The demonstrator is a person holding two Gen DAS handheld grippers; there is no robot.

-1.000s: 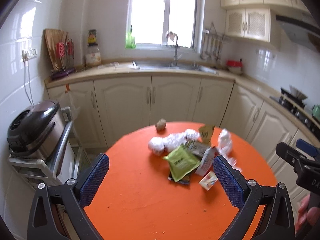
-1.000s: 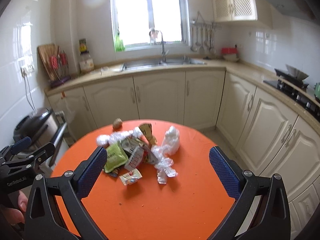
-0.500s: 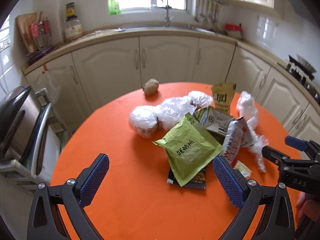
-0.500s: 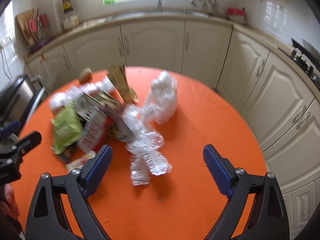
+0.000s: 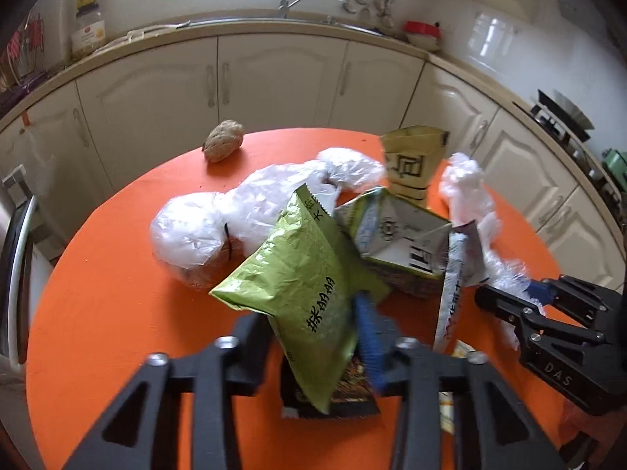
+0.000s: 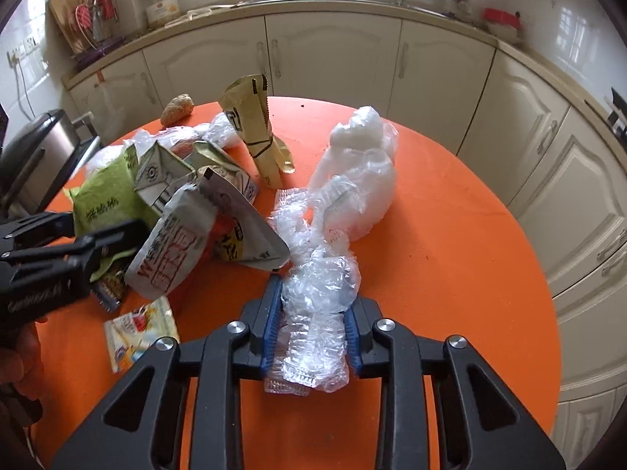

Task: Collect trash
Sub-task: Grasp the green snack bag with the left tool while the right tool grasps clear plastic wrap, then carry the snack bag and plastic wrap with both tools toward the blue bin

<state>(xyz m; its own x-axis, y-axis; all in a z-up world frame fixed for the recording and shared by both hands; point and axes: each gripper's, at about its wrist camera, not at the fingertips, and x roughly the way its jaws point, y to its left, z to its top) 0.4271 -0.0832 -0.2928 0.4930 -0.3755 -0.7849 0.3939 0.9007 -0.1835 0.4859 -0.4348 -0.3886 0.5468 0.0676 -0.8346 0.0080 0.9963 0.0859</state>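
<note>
A heap of trash lies on a round orange table [image 5: 117,333]. My left gripper [image 5: 309,337] is closing its jaws, with a green snack bag [image 5: 298,274] pinched between them and its lower end lifted over a dark packet [image 5: 352,395]. My right gripper [image 6: 313,325] is closing too, its blue pads [image 6: 274,321] pressing on a crumpled strip of clear plastic wrap [image 6: 317,286]. In the pile are a white plastic bag [image 6: 364,180], a yellow pouch [image 6: 254,125], a folded carton [image 5: 395,235] and a silver and red pouch [image 6: 176,250].
A small sachet [image 6: 141,329] lies loose near the table's front, and a brown lump [image 5: 223,145] sits at its far edge. Cream cabinets [image 5: 274,82] and a counter with a sink ring the table. A steel appliance [image 6: 35,156] stands at the left.
Both grippers came down from above the table onto the pile. Their jaws went from wide open to nearly closed, the left around the green bag and the right around the clear plastic.
</note>
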